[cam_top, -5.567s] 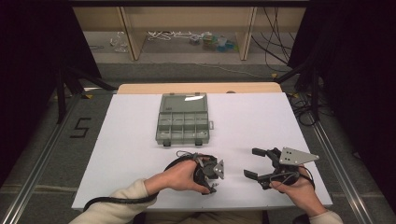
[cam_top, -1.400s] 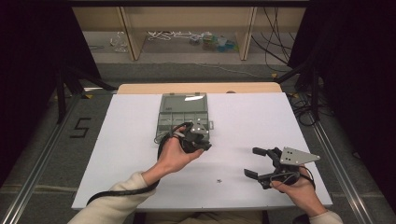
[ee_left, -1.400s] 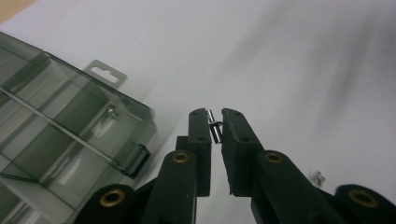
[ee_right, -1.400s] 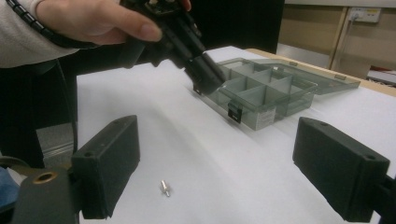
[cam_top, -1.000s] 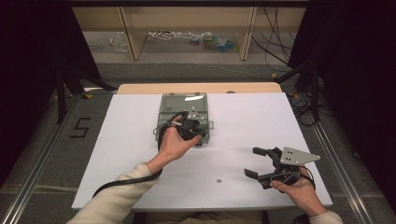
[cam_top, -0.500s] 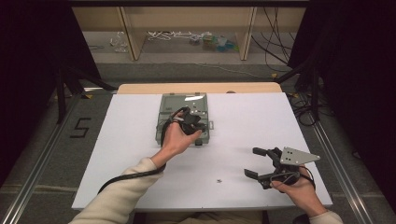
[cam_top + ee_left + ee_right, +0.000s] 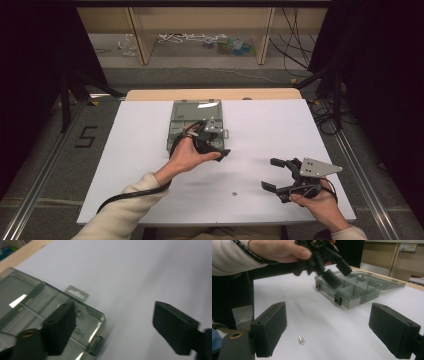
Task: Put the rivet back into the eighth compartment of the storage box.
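A grey see-through compartment box (image 7: 186,116) lies closed at the middle of the white table (image 7: 125,165). My left gripper (image 7: 216,146) hovers over the box's near right corner (image 7: 97,340). Its jaws have just been opening and stand wide, with nothing between them (image 7: 115,327). Small metal parts (image 7: 79,314) lie inside the corner compartment. My right gripper (image 7: 272,174) rests open near the front right edge. A tiny screw (image 7: 300,339) lies on the table between its jaws, untouched. The right gripper view also has the box (image 7: 354,291) and the left gripper (image 7: 334,271) farther off.
The table's wooden far edge (image 7: 210,94) borders a shelf unit with cables on the floor behind. Metal rails (image 7: 35,200) run along both sides of the table. Open white surface lies left and right of the box.
The left hand carried its gripper from the front of the table up to the box, then drew slightly back toward the box's near right corner. The right gripper stayed put.
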### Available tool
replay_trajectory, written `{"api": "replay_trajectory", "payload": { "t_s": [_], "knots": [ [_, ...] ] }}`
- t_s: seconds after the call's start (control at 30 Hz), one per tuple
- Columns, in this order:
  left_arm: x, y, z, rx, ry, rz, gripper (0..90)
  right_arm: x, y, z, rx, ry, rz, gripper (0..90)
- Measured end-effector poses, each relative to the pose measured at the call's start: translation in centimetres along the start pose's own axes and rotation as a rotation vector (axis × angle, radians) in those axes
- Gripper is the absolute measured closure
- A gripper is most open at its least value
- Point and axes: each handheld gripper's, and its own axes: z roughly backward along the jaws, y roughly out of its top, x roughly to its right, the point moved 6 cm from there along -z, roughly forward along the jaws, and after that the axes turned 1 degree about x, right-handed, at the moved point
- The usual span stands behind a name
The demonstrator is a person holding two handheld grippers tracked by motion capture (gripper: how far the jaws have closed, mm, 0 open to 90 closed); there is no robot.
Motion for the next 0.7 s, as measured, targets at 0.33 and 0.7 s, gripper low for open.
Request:
{"api": "replay_trajectory", "payload": {
  "t_s": [0.33,0.7],
  "knots": [
    [4.1,-1.5,0.8,-0.07,-0.144,-0.201,1.1,-0.1,0.1,-0.2,0.023,0.012,0.0,15.8],
    [8.7,-2.3,-1.0,-0.172,-0.239,-0.339,7.5,0.0,0.0,-0.2,0.005,0.003,0.002,15.8]
  ]
}}
